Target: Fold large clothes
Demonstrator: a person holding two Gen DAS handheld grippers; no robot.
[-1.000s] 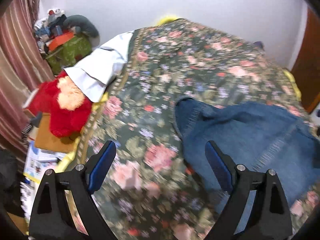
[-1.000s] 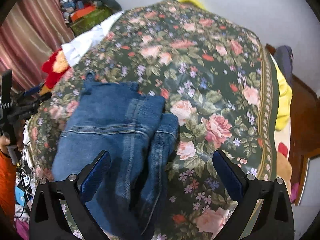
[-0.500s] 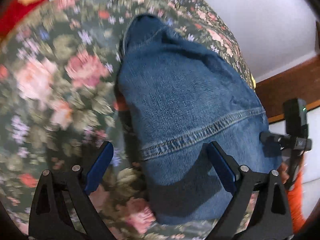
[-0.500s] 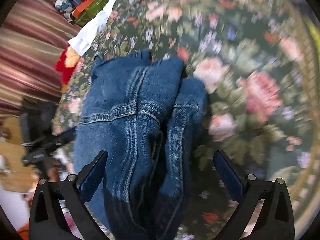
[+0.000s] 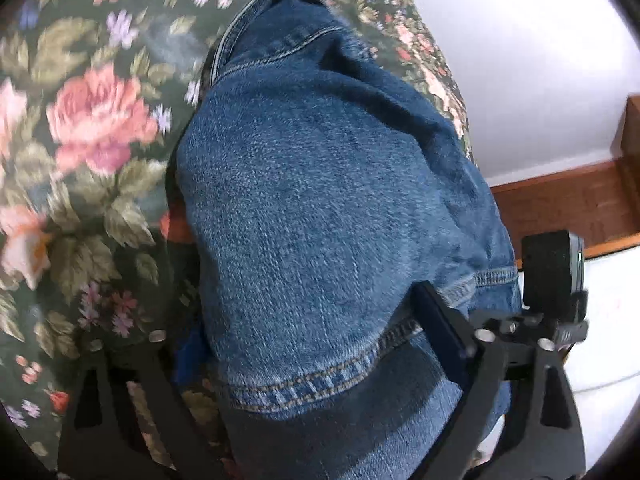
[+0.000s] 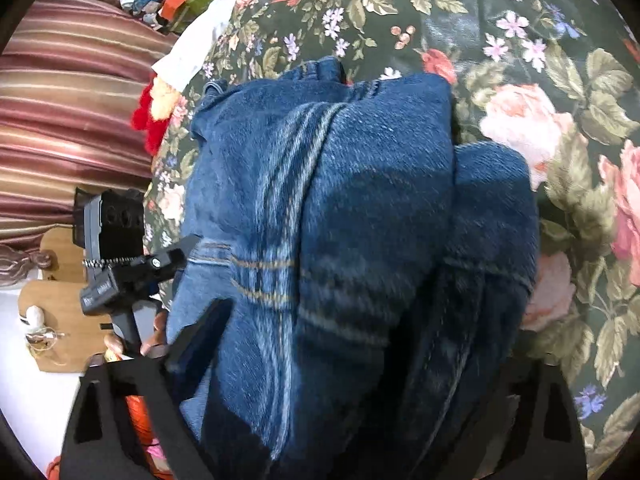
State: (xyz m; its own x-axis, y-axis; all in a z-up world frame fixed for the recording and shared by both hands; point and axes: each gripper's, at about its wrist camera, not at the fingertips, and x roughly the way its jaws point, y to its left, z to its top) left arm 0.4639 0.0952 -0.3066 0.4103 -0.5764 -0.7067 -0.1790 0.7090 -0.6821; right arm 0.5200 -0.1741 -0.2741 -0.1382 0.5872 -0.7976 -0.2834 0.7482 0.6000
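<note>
Both my grippers are straddling the folded denim jeans (image 5: pixel 320 208) on the floral bedspread (image 5: pixel 92 128): left gripper (image 5: pixel 304 344) and right gripper (image 6: pixel 352 332) have just been closing around thick, stitched hems; whether pads are pressing I cannot tell.

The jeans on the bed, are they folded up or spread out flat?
Folded. The jeans lie in a thick bundle on the flowery bedspread, with denim layers stacked over each other and one folded edge beside another.
</note>
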